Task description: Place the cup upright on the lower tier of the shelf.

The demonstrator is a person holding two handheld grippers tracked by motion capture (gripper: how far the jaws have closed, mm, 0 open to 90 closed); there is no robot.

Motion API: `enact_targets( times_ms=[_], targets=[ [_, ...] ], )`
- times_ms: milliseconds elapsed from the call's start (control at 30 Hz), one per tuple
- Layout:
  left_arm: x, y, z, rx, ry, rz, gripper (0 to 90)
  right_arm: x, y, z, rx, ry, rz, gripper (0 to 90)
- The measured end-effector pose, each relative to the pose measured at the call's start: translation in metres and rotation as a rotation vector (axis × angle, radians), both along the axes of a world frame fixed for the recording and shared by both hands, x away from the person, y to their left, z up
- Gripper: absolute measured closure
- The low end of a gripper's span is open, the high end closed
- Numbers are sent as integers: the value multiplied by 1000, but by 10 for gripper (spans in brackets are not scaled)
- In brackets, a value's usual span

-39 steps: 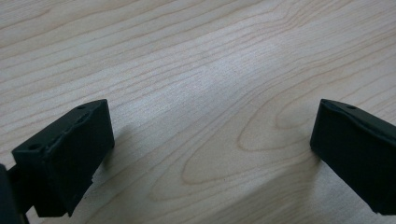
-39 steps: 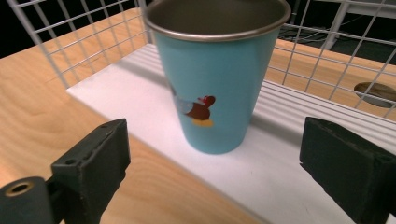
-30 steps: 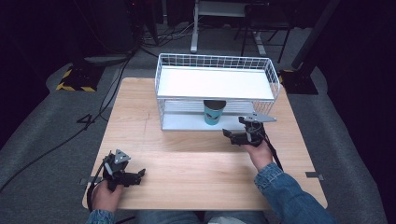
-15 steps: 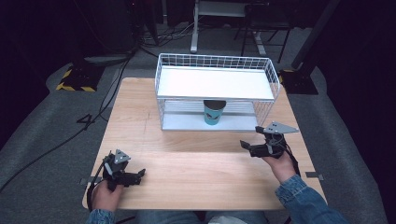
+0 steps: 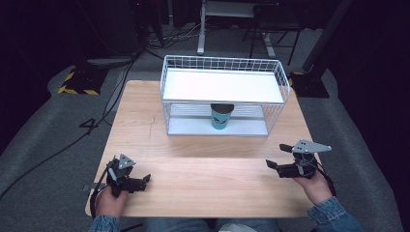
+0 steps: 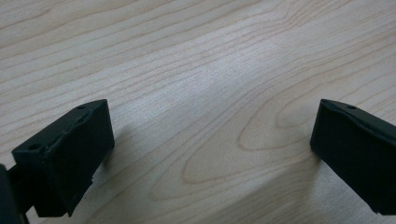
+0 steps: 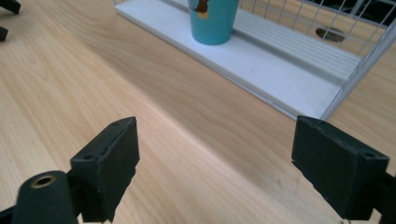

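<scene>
Teal cup (image 5: 220,117) at my twelve o'clock under the wire rack (image 5: 167,92) looks light, rigid, probably slick; I'd grip its mid-wall. Left gripper (image 5: 140,180) and right gripper (image 5: 276,156) both gape wide, empty.

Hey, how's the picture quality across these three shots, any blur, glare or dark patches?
High view: table well lit, surroundings nearly black, rack's white top shelf washed out. Left gripper view: wood grain sharp, jaws soft-edged, a shadow beside the left-hand one. Right gripper view: jaws slightly blurred, teal cup cropped at the top edge.
</scene>
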State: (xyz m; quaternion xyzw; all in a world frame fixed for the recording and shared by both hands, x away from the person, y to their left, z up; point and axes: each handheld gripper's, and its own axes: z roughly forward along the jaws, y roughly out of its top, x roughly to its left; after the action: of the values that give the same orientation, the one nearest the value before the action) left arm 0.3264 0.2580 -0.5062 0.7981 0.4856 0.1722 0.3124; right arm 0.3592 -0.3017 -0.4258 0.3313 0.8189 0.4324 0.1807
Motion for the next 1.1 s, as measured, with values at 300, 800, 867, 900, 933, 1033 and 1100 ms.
enact_targets(
  times_ms=[300,800,867,900,933,1033,1100],
  targets=[
    [1,0,0,2,1,-1,1,-16,-14,-14,-7,30,-7,159],
    [0,0,0,-1,0,5,1,-19,-31,-62,-30,107,-37,158],
    [0,0,0,0,0,5,1,-19,-31,-67,-26,117,-42,158],
    [0,0,0,-1,0,5,1,-19,-31,-68,-28,114,-42,158],
    [0,0,0,1,0,2,1,-19,-31,-69,-34,113,-45,158],
    [0,0,0,0,0,5,1,-18,-31,-73,-61,116,-57,158],
    [0,0,0,0,0,4,1,-18,-30,-75,-83,122,-55,158]
  ],
)
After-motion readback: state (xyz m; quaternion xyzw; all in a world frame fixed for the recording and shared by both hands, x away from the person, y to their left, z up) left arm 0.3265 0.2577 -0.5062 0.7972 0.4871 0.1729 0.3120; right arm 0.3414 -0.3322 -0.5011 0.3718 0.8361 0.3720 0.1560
